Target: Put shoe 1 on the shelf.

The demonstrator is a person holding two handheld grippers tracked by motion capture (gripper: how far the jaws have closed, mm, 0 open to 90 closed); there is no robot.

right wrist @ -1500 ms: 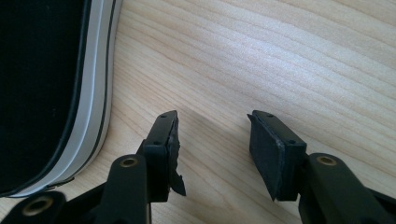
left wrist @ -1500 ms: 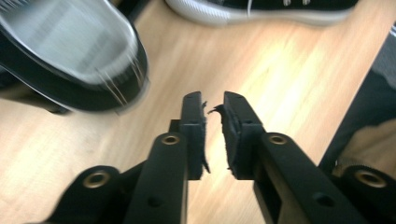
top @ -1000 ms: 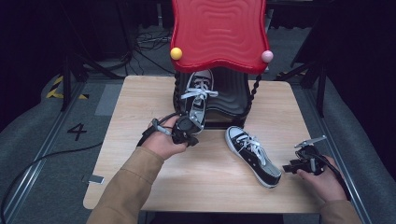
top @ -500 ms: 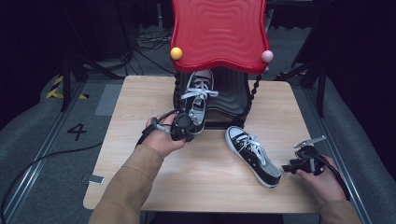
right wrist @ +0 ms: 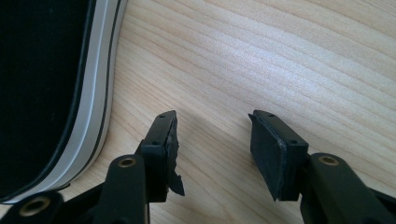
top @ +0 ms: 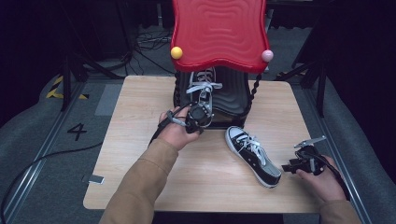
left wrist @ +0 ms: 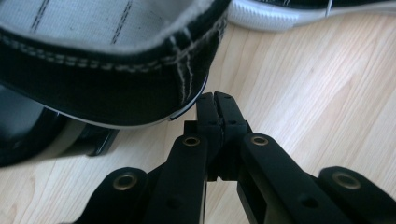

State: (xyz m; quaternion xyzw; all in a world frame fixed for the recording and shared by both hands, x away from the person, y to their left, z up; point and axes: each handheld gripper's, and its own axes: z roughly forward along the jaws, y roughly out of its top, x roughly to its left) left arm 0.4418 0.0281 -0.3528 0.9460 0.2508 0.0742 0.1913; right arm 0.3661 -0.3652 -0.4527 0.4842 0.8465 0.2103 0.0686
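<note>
High view: wooden table (top: 140,140) with a black ribbed rack (top: 231,95) at the far middle, under a red wavy panel (top: 219,30) with a yellow ball (top: 176,52) and a pink ball (top: 267,55) at its front corners. One black sneaker (top: 203,93) sits on the rack, toe pointing away, white laces up. Second sneaker (top: 252,154) lies on the table right of centre, well apart from the rack. Left gripper (top: 198,116) is at the heel of the racked sneaker; left gripper view shows its jaws pressed together, nothing between them, tips just beside the heel (left wrist: 140,93), above the table. Right gripper (top: 299,163) is near the second sneaker's heel end; right gripper view shows its jaws spread wide over bare wood, sneaker sole edge (right wrist: 95,93) at left, not touching.
</note>
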